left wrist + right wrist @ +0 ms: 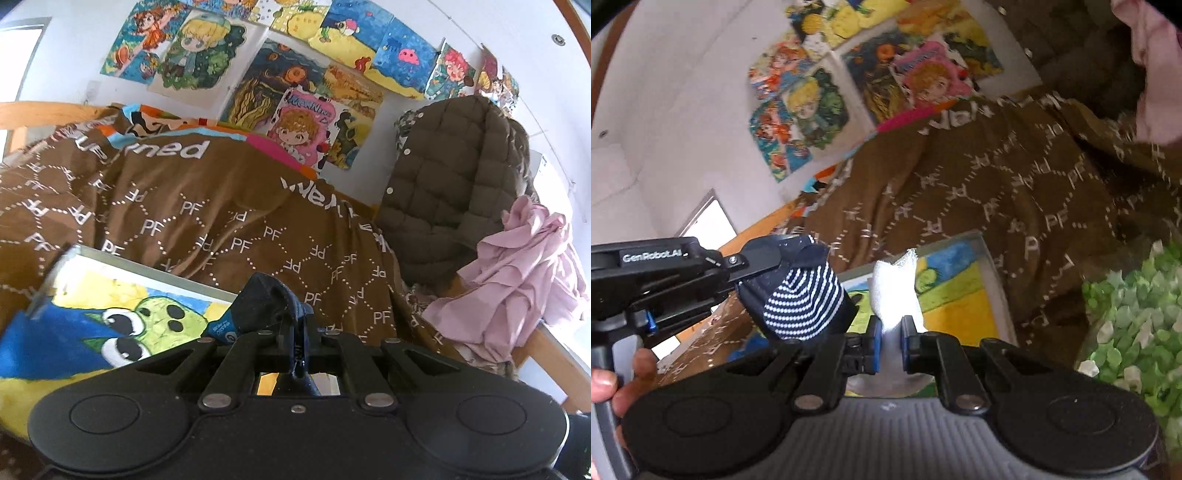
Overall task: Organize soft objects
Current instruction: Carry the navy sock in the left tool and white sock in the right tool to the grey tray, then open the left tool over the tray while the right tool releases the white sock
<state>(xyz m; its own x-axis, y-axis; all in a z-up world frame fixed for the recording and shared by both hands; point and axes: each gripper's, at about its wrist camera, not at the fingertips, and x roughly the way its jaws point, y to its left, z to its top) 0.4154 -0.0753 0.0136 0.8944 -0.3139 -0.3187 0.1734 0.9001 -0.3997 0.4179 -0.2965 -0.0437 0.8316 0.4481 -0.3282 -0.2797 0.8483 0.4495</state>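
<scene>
Closest to us, at the bottom centre of the left wrist view, the left gripper has its fingers pressed together on a navy sock. From the right wrist view the same sock shows white stripes and hangs bunched at the left middle of the frame. There the right gripper clamps a white sock between its blue pads, with the sock standing up above the jaws at the centre of the frame.

Both socks are in the air, just beside each other, above a framed picture that lies on the brown blanket. A pink cloth and a quilted jacket sit at the right of the left view.

We judge that the socks are being carried to be sorted or put down. Only a small fold of each sock seems to be caught, so a quick swing may let one slip and fall on the picture or into the blanket folds. The two grippers are near, so they may knock together. We cannot see where the socks must go, and a wrong place is also possible.
</scene>
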